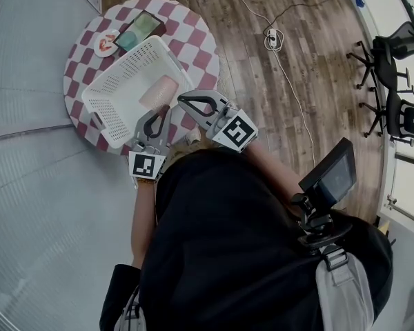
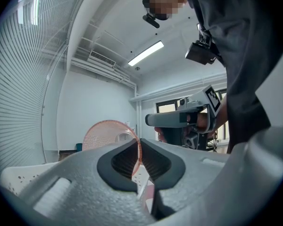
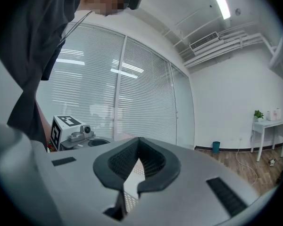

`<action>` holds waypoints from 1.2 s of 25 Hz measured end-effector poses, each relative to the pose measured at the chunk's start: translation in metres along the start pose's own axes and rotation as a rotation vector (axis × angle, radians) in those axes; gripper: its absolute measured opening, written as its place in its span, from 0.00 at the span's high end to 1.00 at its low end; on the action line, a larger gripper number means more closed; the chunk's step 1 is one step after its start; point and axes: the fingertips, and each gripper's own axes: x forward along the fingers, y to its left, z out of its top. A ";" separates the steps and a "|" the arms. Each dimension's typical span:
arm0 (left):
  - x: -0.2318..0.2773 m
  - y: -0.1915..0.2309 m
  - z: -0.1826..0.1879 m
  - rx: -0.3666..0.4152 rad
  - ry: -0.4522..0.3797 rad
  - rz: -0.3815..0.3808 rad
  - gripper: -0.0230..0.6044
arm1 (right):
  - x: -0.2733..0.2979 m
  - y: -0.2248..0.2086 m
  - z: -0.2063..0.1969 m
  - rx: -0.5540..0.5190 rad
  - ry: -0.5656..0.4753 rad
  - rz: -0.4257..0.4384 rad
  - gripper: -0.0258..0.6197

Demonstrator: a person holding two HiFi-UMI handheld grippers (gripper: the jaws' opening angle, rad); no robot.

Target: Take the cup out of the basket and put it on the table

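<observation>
Left gripper (image 2: 138,141): jaws closed on the thin rim of a translucent pink cup (image 2: 103,133), which lies at the near end of the white perforated basket (image 1: 121,78). Right gripper (image 3: 139,142): jaws together, nothing held, poised just beside the left one at the basket's near edge. Basket rests on a round checkered table (image 1: 194,32).
</observation>
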 end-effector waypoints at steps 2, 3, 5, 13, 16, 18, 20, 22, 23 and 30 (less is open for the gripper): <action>-0.001 0.001 -0.001 -0.006 0.003 0.004 0.93 | 0.002 0.001 0.001 -0.006 -0.007 0.007 0.94; -0.001 0.002 -0.001 -0.007 0.005 0.005 0.93 | 0.003 0.002 0.001 -0.004 -0.012 0.009 0.94; -0.004 0.002 -0.001 -0.005 0.007 0.006 0.93 | 0.004 0.005 0.001 0.005 -0.019 0.012 0.94; -0.005 0.002 -0.006 -0.009 0.015 0.000 0.93 | 0.007 0.010 -0.008 -0.010 0.017 0.027 0.95; -0.004 0.002 -0.006 -0.015 0.017 0.001 0.93 | 0.007 0.008 -0.008 0.004 0.020 0.024 0.95; -0.004 0.001 -0.005 -0.017 0.015 0.001 0.93 | 0.007 0.007 -0.009 0.008 0.023 0.024 0.95; -0.004 -0.001 -0.005 -0.018 0.015 0.001 0.93 | 0.007 0.007 -0.008 -0.003 0.021 0.031 0.95; -0.004 -0.001 -0.005 -0.022 0.015 0.004 0.93 | 0.008 0.008 -0.009 -0.008 0.025 0.038 0.95; -0.004 -0.002 -0.005 -0.025 0.015 0.005 0.93 | 0.008 0.009 -0.009 -0.003 0.028 0.038 0.95; -0.009 -0.002 -0.007 -0.036 0.021 0.008 0.93 | 0.010 0.011 -0.011 0.017 0.030 0.034 0.95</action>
